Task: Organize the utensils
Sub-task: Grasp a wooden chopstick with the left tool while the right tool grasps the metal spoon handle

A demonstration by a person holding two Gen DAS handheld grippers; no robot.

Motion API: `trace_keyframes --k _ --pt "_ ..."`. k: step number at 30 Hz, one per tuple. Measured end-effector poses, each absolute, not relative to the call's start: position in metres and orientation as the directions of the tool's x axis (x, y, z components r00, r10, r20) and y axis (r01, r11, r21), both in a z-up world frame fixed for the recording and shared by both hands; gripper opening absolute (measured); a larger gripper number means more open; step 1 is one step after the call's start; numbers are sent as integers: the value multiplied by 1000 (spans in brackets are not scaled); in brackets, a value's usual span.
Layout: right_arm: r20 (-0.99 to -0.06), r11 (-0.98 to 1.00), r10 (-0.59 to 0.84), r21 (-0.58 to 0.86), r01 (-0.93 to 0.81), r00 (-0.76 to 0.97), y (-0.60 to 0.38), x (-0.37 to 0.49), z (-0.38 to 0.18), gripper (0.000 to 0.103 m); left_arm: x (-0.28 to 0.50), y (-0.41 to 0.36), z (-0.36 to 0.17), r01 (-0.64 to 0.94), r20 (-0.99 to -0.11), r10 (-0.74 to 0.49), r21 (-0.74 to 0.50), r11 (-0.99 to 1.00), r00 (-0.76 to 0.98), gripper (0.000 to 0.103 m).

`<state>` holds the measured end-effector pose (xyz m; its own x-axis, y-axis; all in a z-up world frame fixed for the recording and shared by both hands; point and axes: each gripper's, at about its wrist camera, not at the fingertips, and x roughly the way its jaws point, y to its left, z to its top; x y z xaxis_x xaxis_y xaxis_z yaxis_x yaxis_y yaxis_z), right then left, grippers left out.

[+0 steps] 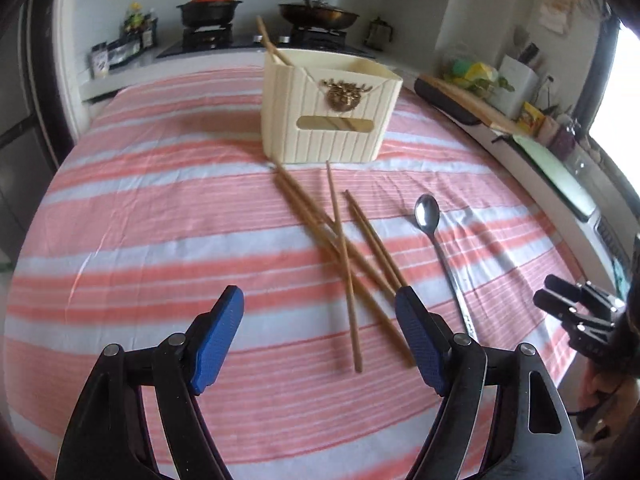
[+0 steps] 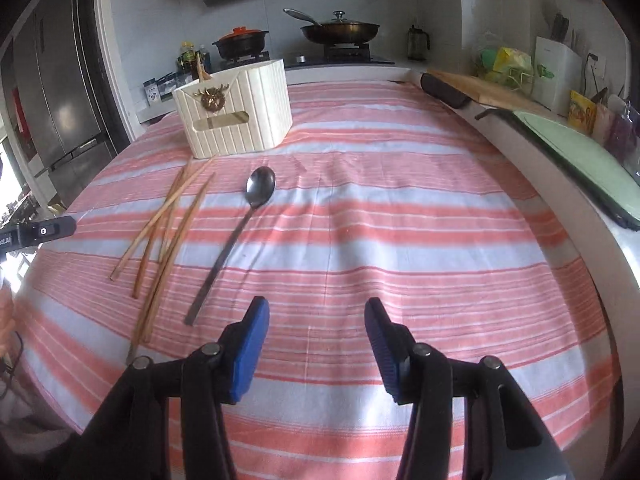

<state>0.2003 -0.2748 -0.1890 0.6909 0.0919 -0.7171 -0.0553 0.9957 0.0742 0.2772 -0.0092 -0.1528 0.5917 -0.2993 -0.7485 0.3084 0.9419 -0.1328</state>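
Observation:
A cream ribbed holder box (image 1: pixel 324 116) (image 2: pixel 236 110) with a gold emblem stands on the striped tablecloth; chopsticks (image 1: pixel 270 44) lean out of its far left corner. Several wooden chopsticks (image 1: pixel 344 256) (image 2: pixel 164 236) lie crossed in front of it. A metal spoon (image 1: pixel 432 232) (image 2: pixel 240 224) lies to their right, bowl toward the box. My left gripper (image 1: pixel 320 300) is open above the near ends of the chopsticks, nothing between its blue pads. My right gripper (image 2: pixel 316 312) is open over bare cloth, right of the spoon handle. The right gripper's tips (image 1: pixel 560 296) show at the right edge of the left wrist view.
A stove with a black pot (image 1: pixel 208 8) and a lidded pan (image 2: pixel 340 30) sits behind the table. A cutting board (image 2: pixel 480 88), bags and a green tray (image 2: pixel 580 160) line the counter on the right. A steel fridge (image 2: pixel 60 92) stands at left.

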Motion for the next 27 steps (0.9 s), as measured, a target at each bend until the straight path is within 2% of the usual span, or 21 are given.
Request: trace_keyframes --k 2,4,6,8,12,15,17,18,20,27 --pt "-716 994 111 80 -77 689 -268 206 -186 50 293 -25 -162 346 -763 -286 -88 934 580 70" --pt "-728 991 133 83 -106 673 -258 213 -188 47 309 -38 -176 365 -788 -263 -52 930 557 60" --pt "-746 985 168 107 -133 644 -250 224 -193 40 320 -48 -190 378 -813 -242 -29 925 529 54" --pt "-764 980 196 131 -150 615 -240 238 -200 38 327 -56 -203 388 -837 -213 -1 922 504 44" --pt "-792 971 231 151 -185 564 -218 263 -216 34 325 -56 -206 384 -839 -225 -20 923 495 16" --pt "-808 973 215 128 -194 548 -201 278 -225 34 323 -50 -203 361 -832 -238 -49 931 502 12" --pt "-807 976 170 59 -209 566 -190 282 -226 34 322 -45 -201 344 -823 -244 -64 937 512 9" --pt "-809 977 141 20 -212 570 -185 282 -226 26 320 -41 -199 336 -814 -252 -75 939 523 5" --pt "-814 977 111 -16 -213 570 -183 283 -226 12 316 -34 -193 316 -799 -255 -87 945 544 5" --pt "-807 990 17 -67 -121 590 -218 268 -224 8 296 10 -177 232 -760 -241 -122 965 603 5"
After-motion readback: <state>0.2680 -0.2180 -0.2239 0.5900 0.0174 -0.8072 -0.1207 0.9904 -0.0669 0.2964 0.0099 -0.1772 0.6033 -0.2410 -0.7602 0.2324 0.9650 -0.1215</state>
